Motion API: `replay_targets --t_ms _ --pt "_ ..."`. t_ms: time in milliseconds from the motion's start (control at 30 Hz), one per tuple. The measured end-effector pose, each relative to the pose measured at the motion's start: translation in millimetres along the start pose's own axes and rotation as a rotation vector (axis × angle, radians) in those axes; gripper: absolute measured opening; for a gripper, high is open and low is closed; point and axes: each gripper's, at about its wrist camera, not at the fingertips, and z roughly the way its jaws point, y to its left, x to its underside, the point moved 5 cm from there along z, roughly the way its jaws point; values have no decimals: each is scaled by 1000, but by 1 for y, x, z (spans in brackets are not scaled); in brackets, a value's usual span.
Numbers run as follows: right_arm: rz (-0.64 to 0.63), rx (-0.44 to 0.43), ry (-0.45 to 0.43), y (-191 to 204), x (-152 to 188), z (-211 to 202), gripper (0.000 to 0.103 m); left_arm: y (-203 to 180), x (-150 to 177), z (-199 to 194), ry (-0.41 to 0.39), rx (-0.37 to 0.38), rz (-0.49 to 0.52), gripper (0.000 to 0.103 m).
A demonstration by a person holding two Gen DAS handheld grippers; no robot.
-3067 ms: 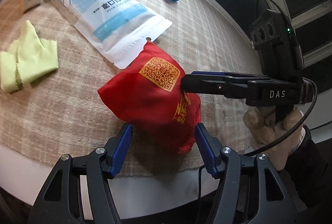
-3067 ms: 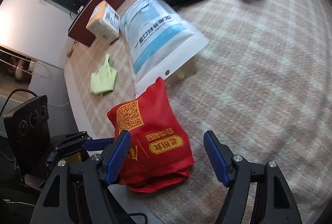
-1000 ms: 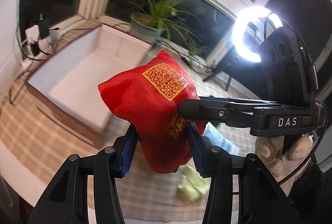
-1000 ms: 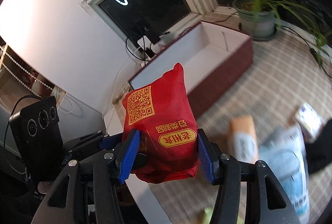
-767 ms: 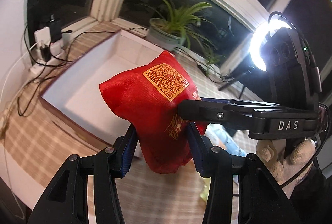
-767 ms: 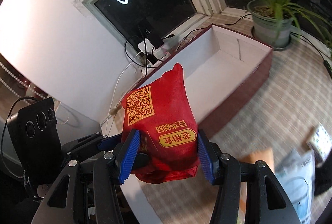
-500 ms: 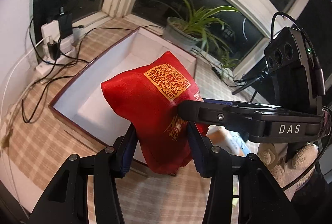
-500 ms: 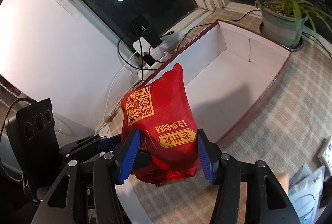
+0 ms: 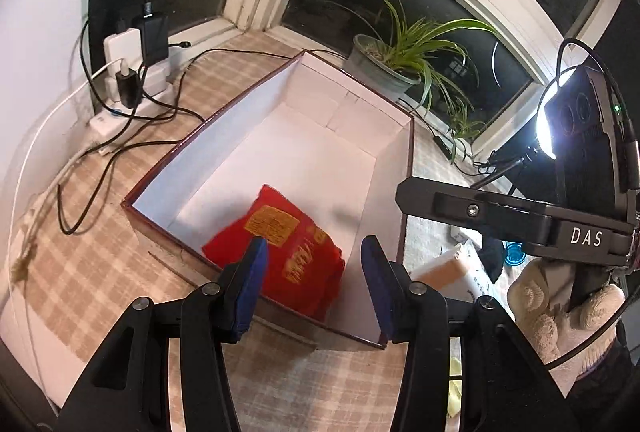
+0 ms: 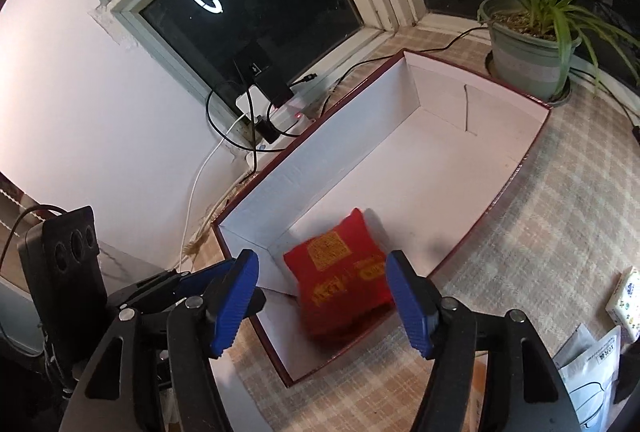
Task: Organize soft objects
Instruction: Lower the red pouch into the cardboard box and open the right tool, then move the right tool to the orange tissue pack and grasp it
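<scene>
Dropped red bag (image 10: pixel 340 284) lies below claws, boxed.

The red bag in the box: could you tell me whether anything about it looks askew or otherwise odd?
Nothing is damaged. The red bag lies tilted in the near corner of the box, blurred as if just dropped. Both grippers are open above it.

left gripper (image 9: pixel 312 272): black frame, blue ribbed pads, silver screws | right gripper (image 10: pixel 322 294): same build, white "DAS" marking, black cable | hand (image 9: pixel 560 308): beige knit glove, lower right
</scene>
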Motion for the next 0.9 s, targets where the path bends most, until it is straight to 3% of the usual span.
replay_targets --t_ms 333,700,900 --pt "5 5 -66 -6 15 -36 63 -22 11 -13 -15 23 18 46" --pt "38 -26 -177 -26 50 -106 63 -56 27 -49 -42 66 41 46" --pt "43 -12 -181 -49 72 -135 63 -69 45 -66 -46 70 36 47"
